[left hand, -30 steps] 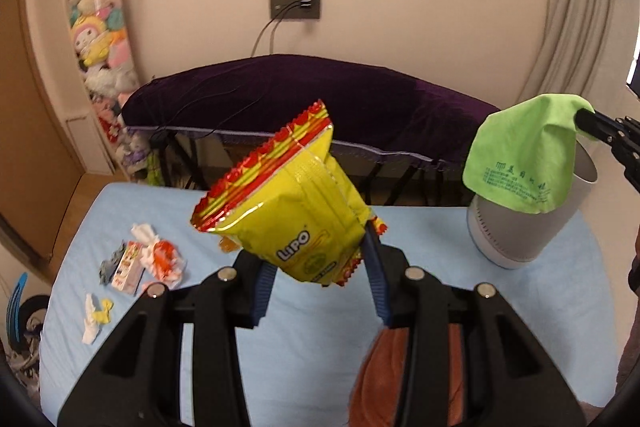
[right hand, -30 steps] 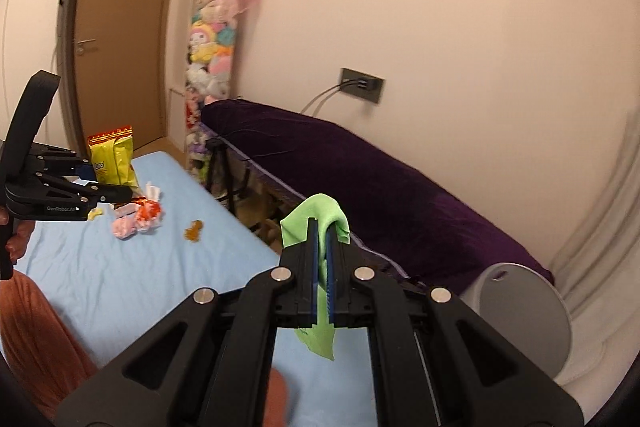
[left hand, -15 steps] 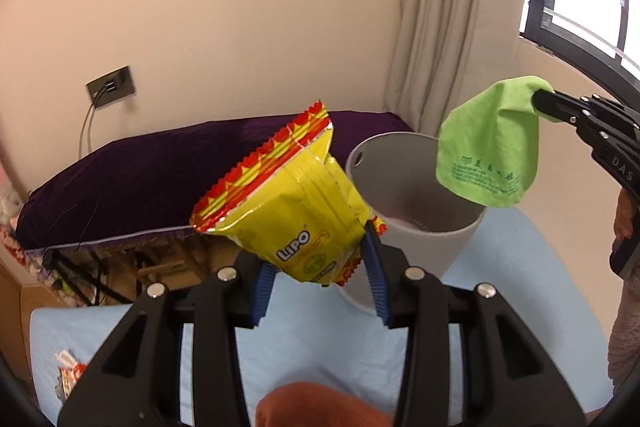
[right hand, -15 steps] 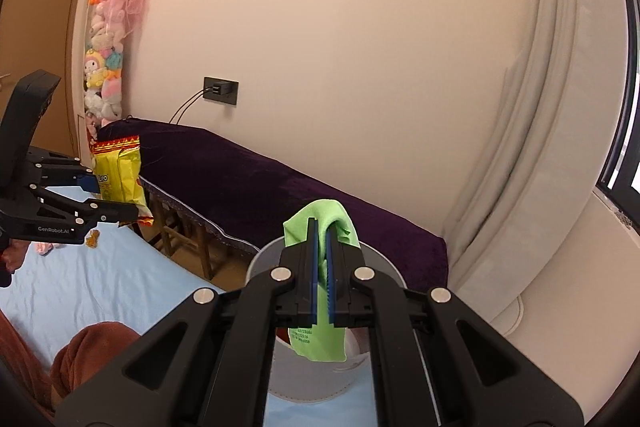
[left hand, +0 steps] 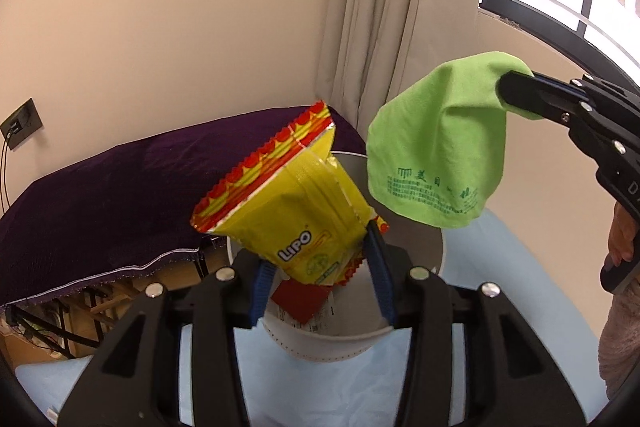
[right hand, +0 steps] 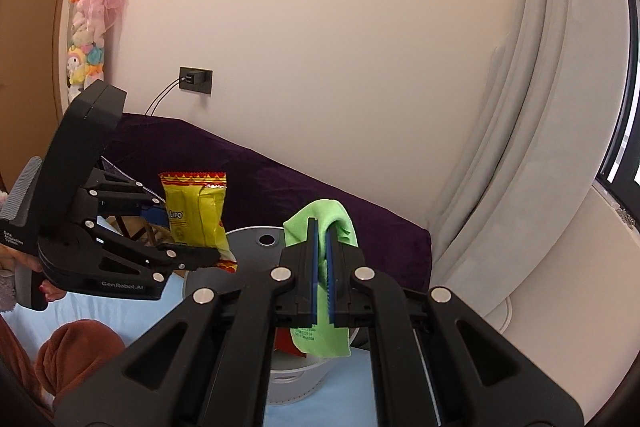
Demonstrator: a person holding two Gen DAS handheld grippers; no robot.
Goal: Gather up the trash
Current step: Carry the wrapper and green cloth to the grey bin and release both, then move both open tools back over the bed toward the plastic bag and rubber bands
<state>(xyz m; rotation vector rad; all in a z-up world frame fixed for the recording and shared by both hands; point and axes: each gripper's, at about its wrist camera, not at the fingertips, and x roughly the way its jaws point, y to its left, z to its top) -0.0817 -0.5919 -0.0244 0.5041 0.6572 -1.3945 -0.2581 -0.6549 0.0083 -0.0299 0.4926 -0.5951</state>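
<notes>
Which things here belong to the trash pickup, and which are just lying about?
Job in hand:
yellow snack bag in left gripper
green cloth in right gripper
grey bin

Lying about:
purple cover
plush toys
curtain

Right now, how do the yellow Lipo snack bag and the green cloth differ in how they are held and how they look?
The yellow Lipo snack bag is stiff, glossy and sticks upward from the left hand-held gripper, whose jaws stand well apart; they have just been opening around it. The green cloth is soft, matte and droops from the right hand-held gripper, pinched nearly shut. Both hang over the grey bin.
</notes>
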